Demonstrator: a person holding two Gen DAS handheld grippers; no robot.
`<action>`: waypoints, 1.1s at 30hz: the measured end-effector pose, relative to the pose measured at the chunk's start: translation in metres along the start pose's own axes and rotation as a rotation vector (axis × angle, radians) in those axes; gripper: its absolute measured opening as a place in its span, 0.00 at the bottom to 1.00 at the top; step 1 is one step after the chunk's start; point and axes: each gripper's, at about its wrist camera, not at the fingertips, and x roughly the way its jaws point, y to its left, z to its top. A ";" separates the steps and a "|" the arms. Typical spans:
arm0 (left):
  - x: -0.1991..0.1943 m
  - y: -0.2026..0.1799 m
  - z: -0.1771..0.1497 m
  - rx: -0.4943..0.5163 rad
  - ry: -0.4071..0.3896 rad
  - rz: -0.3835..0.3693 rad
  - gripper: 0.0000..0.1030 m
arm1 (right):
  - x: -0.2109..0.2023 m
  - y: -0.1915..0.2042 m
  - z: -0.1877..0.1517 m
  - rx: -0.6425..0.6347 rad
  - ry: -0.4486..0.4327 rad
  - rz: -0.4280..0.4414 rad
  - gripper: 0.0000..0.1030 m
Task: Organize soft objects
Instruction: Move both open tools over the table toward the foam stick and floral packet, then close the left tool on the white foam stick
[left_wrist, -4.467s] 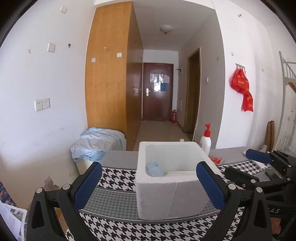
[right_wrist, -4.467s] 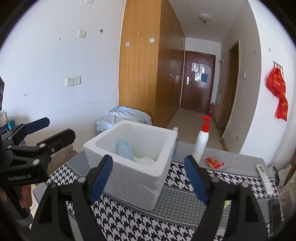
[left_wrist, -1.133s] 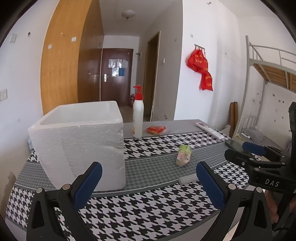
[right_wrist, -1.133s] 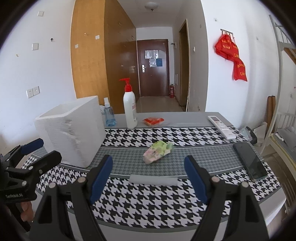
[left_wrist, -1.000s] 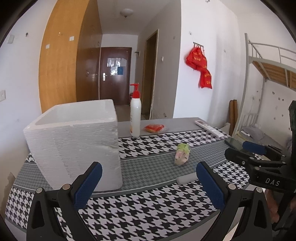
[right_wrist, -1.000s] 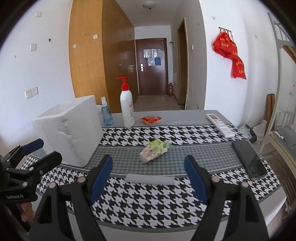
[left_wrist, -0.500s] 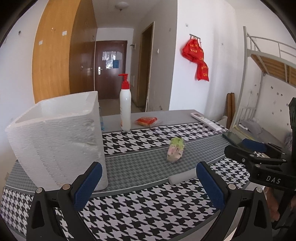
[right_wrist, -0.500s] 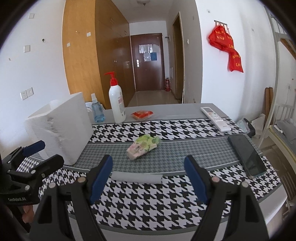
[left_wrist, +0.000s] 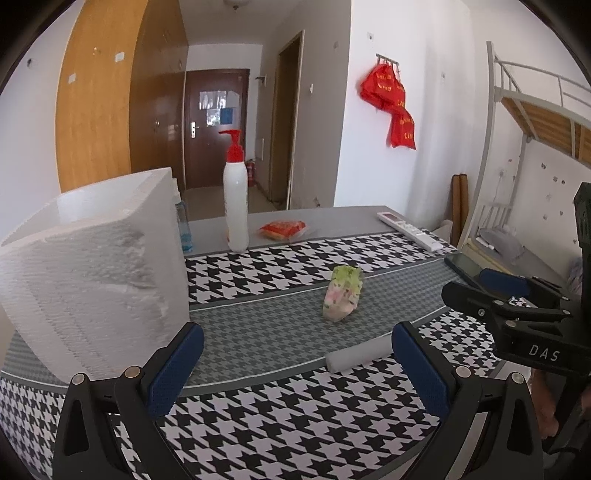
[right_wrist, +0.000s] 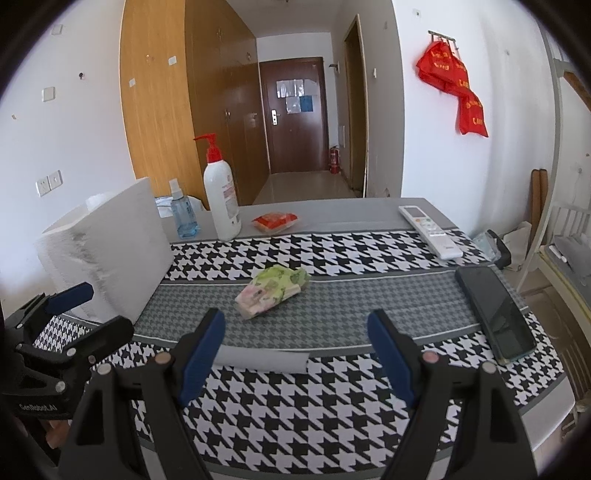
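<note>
Nearby: foam box (right_wrist: 107, 251) left | phone (right_wrist: 495, 314) right | white roll (right_wrist: 262, 360) before claws

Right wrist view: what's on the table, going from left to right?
Foam box → spray bottle → pump bottle → orange packet → remote → phone.

Both grippers were black plastic frames with silver screws and blue ribbed pads. The right gripper (left_wrist: 517, 291) carried white letters "DAS"; the left gripper (right_wrist: 77, 310) carried "GenRobot.AI".
</note>
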 end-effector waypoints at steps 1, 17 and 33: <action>0.002 -0.001 0.000 -0.001 0.004 0.001 0.99 | 0.001 -0.001 0.000 0.001 0.002 0.001 0.81; 0.020 -0.011 0.008 0.069 0.052 -0.065 0.99 | 0.015 -0.011 0.008 -0.001 0.028 0.001 0.81; 0.059 -0.021 0.005 0.167 0.143 -0.146 0.99 | 0.049 -0.017 0.021 -0.019 0.089 0.026 0.80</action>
